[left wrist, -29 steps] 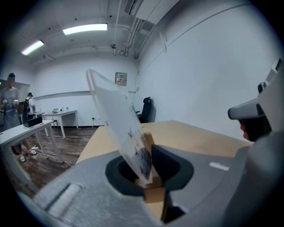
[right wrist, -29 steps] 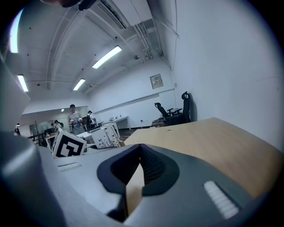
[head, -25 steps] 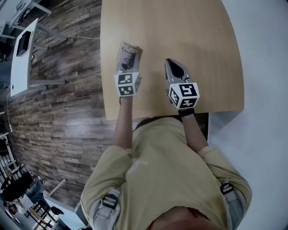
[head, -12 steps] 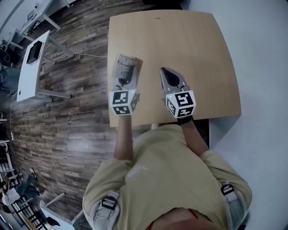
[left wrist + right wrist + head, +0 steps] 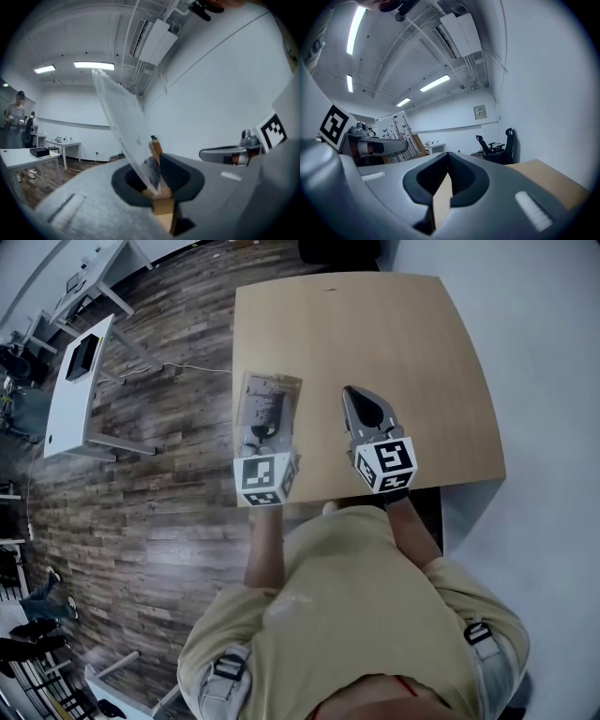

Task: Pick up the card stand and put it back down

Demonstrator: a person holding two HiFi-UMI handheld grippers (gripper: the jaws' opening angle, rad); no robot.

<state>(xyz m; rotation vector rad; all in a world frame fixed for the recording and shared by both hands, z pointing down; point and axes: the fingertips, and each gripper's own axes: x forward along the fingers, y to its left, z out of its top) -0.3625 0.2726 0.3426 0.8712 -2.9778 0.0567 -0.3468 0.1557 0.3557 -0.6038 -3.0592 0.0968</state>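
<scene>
The card stand (image 5: 270, 401) is a clear acrylic sheet with a printed card in it. It lies between the jaws of my left gripper (image 5: 264, 434), which is shut on it above the left part of the wooden table (image 5: 422, 352). In the left gripper view the card stand (image 5: 117, 117) slants up and to the left out of the left gripper (image 5: 153, 169), against the ceiling. My right gripper (image 5: 364, 407) hovers over the table's near middle, shut with nothing in it. In its own view the right gripper (image 5: 444, 177) has its pads together.
A white desk (image 5: 80, 381) stands on the wood-plank floor (image 5: 159, 484) left of the table, with a thin cable beside it. Office chairs (image 5: 497, 145) are by the far wall. People (image 5: 18, 117) and white desks (image 5: 28, 157) are in the distance.
The left gripper has drawn back toward the table's near edge with the card stand still in it. The right gripper has barely moved. The head view has shifted.
</scene>
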